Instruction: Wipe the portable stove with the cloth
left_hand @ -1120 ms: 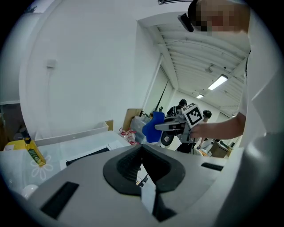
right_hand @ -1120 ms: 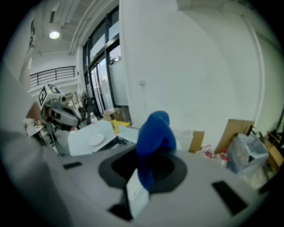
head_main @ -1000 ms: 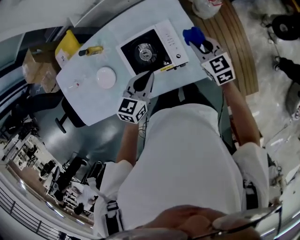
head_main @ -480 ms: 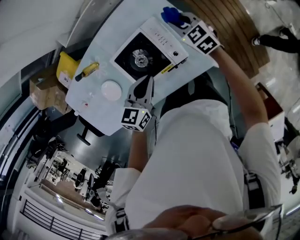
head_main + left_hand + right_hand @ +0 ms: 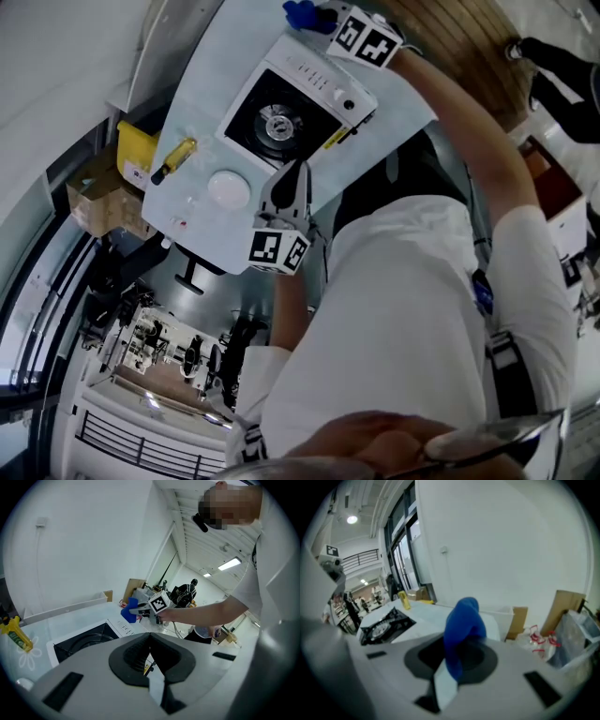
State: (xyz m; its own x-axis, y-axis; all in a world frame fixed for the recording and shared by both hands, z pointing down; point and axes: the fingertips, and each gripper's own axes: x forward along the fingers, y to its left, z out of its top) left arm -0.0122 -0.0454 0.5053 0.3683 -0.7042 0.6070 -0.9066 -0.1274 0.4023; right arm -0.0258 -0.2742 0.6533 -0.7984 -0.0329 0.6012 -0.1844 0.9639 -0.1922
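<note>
The white portable stove (image 5: 305,97) with a black burner well lies on the pale table (image 5: 202,225); it also shows in the left gripper view (image 5: 89,637) and the right gripper view (image 5: 386,623). My right gripper (image 5: 314,19) is shut on the blue cloth (image 5: 300,14), held in the air past the stove's far right corner. The cloth (image 5: 461,632) bulges up from between the shut jaws, and the cloth (image 5: 129,611) shows again across the stove. My left gripper (image 5: 292,178) sits by the stove's near edge, jaws shut and empty.
A yellow-handled tool (image 5: 175,157) and a white round disc (image 5: 230,189) lie on the table left of the stove. A yellow container (image 5: 136,150) and a cardboard box (image 5: 98,202) stand beyond the table's left edge. Wooden flooring (image 5: 469,47) lies to the right.
My right gripper carried the blue cloth from beside the stove's right side up past its far corner. The head view swung round. The left gripper stayed near the stove's near edge.
</note>
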